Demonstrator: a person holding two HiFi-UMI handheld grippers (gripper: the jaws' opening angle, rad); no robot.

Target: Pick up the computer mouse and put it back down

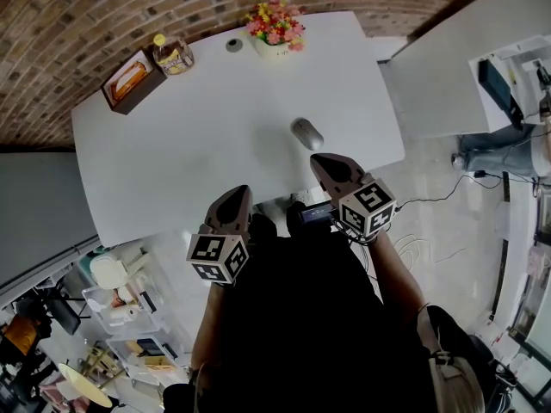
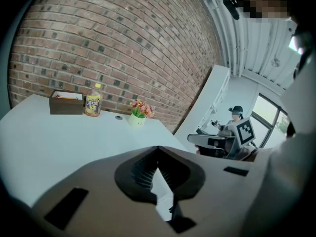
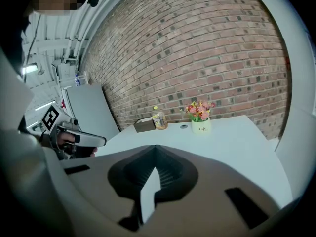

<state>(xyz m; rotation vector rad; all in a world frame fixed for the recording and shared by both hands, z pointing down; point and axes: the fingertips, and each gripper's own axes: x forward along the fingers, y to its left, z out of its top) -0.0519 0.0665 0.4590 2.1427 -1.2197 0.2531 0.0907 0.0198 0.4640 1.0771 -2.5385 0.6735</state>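
A grey computer mouse (image 1: 306, 133) lies on the white table (image 1: 172, 153), right of the middle and near the front edge. My right gripper (image 1: 317, 158) (image 3: 156, 148) hovers just in front of the mouse, a little above the table. Its jaws are shut with nothing between them. My left gripper (image 1: 239, 191) (image 2: 158, 148) is over the table's front edge, left of the mouse and well apart from it, jaws closed and empty. Neither gripper view shows the mouse; it is hidden under the jaws.
At the table's far edge stand a pot of flowers (image 1: 275, 26), a small round grey disc (image 1: 234, 45), a yellow-capped jar (image 1: 173, 56) and a brown box (image 1: 132, 80). A second white table (image 1: 456, 67) is at the right. Shelves and clutter (image 1: 120, 308) lie at the lower left.
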